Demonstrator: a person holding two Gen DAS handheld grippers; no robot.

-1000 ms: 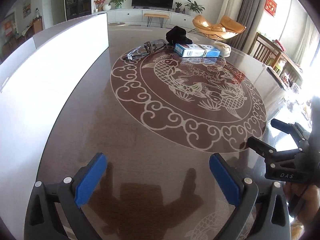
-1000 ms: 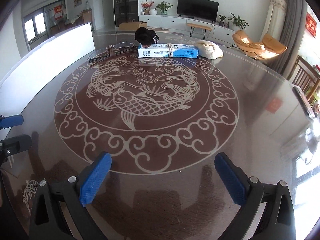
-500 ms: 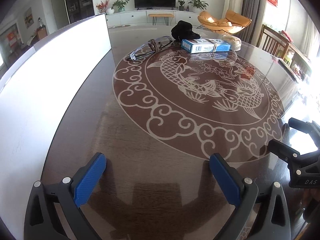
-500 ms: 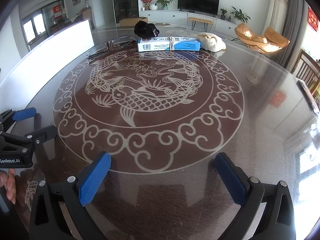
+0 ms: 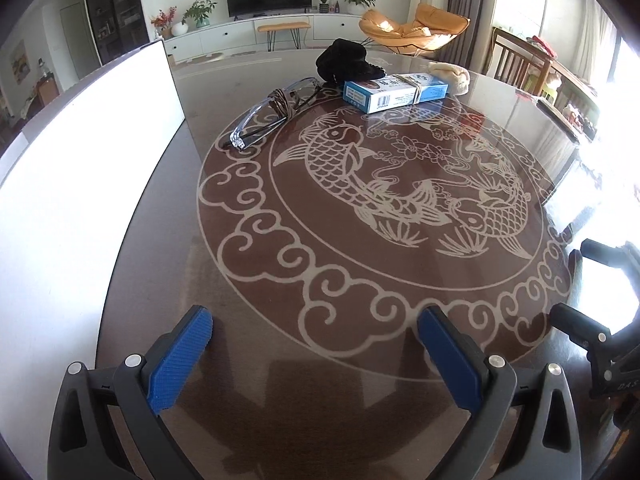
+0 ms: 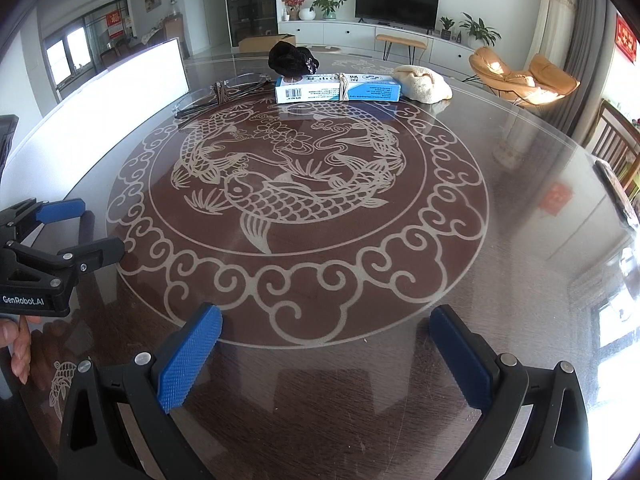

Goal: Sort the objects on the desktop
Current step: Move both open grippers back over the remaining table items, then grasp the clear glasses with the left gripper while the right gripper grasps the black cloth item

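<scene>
**Glass tabletop, four items in a far row, both grippers empty**

Left wrist view: the left gripper (image 5: 314, 334) hovers low over the near part of the round glass table (image 5: 248, 280), its blue pads spread wide with nothing between them. All the task's things lie well ahead at the far rim. Counted: one pair of clear glasses (image 5: 272, 114), one black fabric bundle (image 5: 342, 60), one blue-and-white box (image 5: 394, 92), one cream cloth (image 5: 450, 76). The glasses are the nearest item, ahead and slightly left of the fingers, their long axis running diagonally away to the right. The box lies crosswise just right of them. A white board (image 5: 80, 160) stands along the left edge. The right gripper (image 5: 592, 288) shows at the right edge, also spread.

Right wrist view: the right gripper (image 6: 326, 338) is likewise wide apart and empty. The same four items sit far ahead; the box (image 6: 338, 88) lies broadside, the cream cloth (image 6: 424, 82) touching its right end, the bundle (image 6: 292, 58) behind its left end, the glasses (image 6: 224, 94) to the left. I judge the left gripper the better placed for the glasses.
</scene>
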